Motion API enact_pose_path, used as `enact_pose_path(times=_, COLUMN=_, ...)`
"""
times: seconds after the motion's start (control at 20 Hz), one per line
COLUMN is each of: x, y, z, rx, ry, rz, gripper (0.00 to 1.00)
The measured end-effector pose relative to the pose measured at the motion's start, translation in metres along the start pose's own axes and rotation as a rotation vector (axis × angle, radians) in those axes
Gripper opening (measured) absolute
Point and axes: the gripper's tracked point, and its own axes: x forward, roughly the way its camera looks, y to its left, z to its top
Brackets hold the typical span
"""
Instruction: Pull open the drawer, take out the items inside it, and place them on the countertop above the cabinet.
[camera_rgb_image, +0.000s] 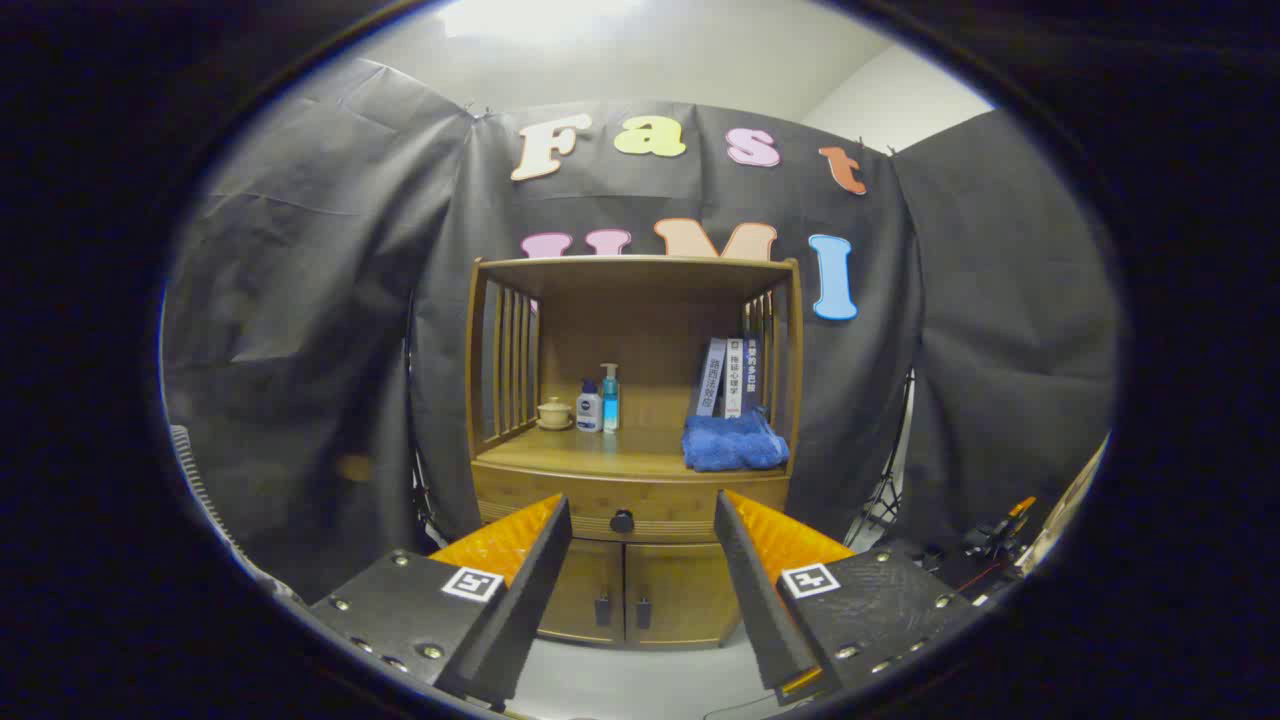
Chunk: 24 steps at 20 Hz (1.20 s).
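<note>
Your gripper (640, 505) hangs with its fingers spread wide, holding nothing, well short of the wooden cabinet (633, 440). Straight ahead at twelve o'clock, framed between the fingertips, sits the dark round knob (622, 521) of the drawer (630, 512), which is shut, so whatever lies inside is hidden. Keep that knob centred as you close in, and judge the approach level, so both fingers meet it squarely before you pinch. Then draw straight back; a skewed pull would likely jam the drawer. Just above the drawer is the countertop (620, 458), your drop spot. At one o'clock a blue towel (733, 443) lies in front of standing books (730, 376); at eleven o'clock stand two bottles (599, 401) and a small lidded cup (554, 412). Bare wood shows between them. The double doors (630, 592) are at six.
</note>
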Motion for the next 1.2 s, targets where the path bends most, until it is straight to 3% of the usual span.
enact_pose_path(times=0.65, x=0.043, y=0.003, z=-0.012, rx=-0.033, ry=0.022, rz=-0.021, gripper=0.86)
enact_pose_path(times=0.9, x=0.102, y=0.025, z=-0.039, rx=-0.010, ry=0.075, rz=0.037, gripper=0.86)
enact_pose_path(times=1.2, x=0.198, y=0.045, z=-0.108, rx=0.092, ry=0.188, rz=0.056, gripper=0.86)
